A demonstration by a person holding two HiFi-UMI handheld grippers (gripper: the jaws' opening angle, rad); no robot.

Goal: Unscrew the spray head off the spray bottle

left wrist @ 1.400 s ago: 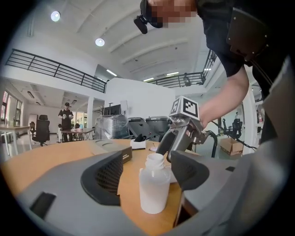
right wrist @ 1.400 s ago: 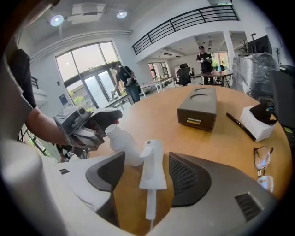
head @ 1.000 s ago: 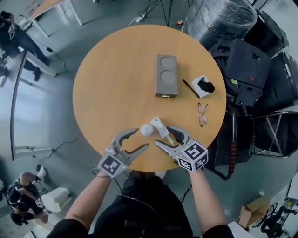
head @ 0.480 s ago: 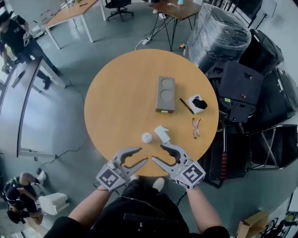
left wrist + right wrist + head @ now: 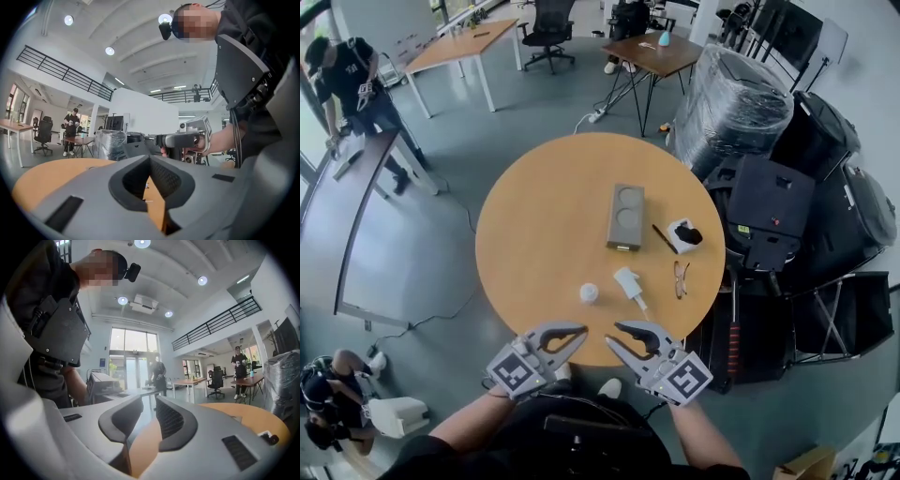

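Grey left gripper (image 5: 579,336) hangs just off the near edge of the round wooden table (image 5: 534,234). Its jaws have just closed fully, pads together, nothing between them. Task reads as done, so the step is to clear off. It is best done by keeping both tools out beyond the rim, since a brush would likely tip the light bottle. Further in, the spray bottle (image 5: 589,292) stands upright, a small white round from above, no head on it. Just right of it, not touching, the spray head (image 5: 627,281) lies on its side, white, thin dip tube (image 5: 639,302) trailing toward the near edge. Rightmost, the right gripper (image 5: 612,334): jaws have just been closing, narrow gap between pads, empty.
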